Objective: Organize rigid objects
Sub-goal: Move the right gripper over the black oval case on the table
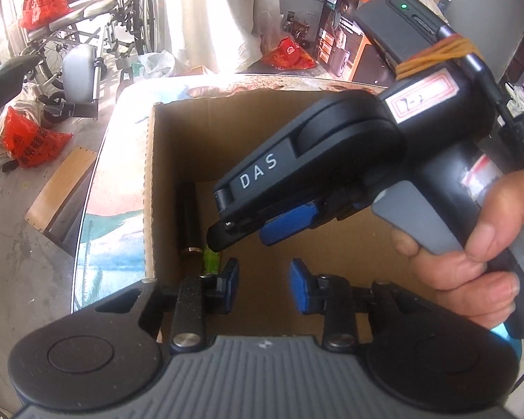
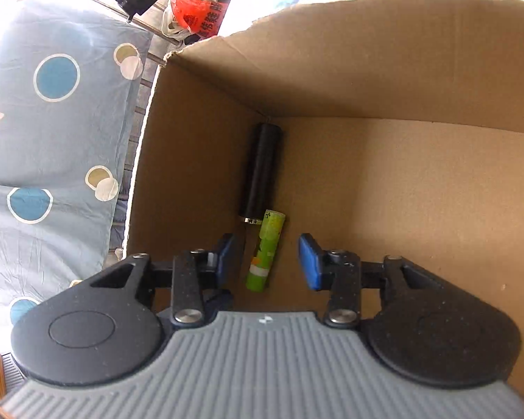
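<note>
our right gripper [image 2: 267,262] hangs released over the green tube [image 2: 265,249] beside the black cylinder [image 2: 262,171] in the box [image 2: 366,70]; left gripper [image 1: 263,281] likewise released; we advise withdrawing straight up.

Both wrist views look closely down into the cardboard box [image 1: 150,188].

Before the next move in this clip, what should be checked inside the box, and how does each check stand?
1. Right gripper open: ok, fingers spread with nothing between them.
2. Green tube released: ok, lying on the cardboard box floor, untouched by the pads.
3. Black cylinder settled: ok, lying along the left wall, its end at the green tube.
4. Left gripper empty: ok, open over the box.
5. Grippers clear of each other: cannot tell; the right gripper crosses close in the left wrist view.
</note>
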Demonstrator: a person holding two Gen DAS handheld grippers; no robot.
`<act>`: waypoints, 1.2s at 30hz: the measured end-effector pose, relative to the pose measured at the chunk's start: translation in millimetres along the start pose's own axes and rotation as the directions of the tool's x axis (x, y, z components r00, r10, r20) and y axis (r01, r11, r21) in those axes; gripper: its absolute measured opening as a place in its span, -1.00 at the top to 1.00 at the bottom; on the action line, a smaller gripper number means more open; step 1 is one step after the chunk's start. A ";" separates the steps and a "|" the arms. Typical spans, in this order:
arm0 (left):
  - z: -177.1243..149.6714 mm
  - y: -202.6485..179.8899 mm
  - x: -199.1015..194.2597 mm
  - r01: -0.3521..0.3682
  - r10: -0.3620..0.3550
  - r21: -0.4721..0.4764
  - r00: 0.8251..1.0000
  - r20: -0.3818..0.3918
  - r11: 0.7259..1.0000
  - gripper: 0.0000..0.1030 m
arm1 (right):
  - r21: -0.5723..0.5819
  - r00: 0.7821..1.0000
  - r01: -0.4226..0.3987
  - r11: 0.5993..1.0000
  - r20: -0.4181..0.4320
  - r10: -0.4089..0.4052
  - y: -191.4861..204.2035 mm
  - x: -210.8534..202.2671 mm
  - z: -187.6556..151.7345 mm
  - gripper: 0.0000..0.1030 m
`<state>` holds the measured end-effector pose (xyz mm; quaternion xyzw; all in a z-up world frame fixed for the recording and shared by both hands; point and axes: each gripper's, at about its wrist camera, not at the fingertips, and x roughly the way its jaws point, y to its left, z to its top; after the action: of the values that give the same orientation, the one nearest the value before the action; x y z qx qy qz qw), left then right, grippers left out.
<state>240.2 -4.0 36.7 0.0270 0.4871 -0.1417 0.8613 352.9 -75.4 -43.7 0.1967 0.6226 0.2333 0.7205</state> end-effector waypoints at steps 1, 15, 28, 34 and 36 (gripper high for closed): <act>-0.7 0.2 -4.4 0.006 -0.006 -0.003 1.000 0.011 1.000 0.28 | 0.003 1.000 0.000 1.000 0.016 0.000 -0.2 -8.3 -3.0 0.09; -57.0 -34.7 -100.4 0.101 -0.114 0.069 0.968 0.224 0.993 -0.52 | -0.050 0.916 -0.111 0.993 0.382 0.122 -27.8 -186.9 -166.4 0.07; -143.7 -130.7 -44.6 0.248 -0.278 0.280 0.958 0.072 0.927 -0.61 | 0.215 0.834 0.010 0.977 0.538 -0.127 -121.3 -146.4 -334.3 0.11; -156.2 -176.2 -14.8 0.212 -0.247 0.428 0.969 0.027 0.879 -0.29 | 0.264 0.859 0.015 0.964 0.490 -0.147 -141.1 -121.4 -334.4 0.27; -154.2 -185.2 -2.9 0.211 -0.235 0.436 0.972 0.001 0.875 -0.14 | 0.269 0.866 0.009 0.963 0.479 -0.142 -145.8 -118.8 -329.1 0.29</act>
<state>60.5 -152.4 -24.7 0.1572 0.4201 -0.3451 0.8244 27.0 -265.4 -80.2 0.3170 0.4499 0.0638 0.8325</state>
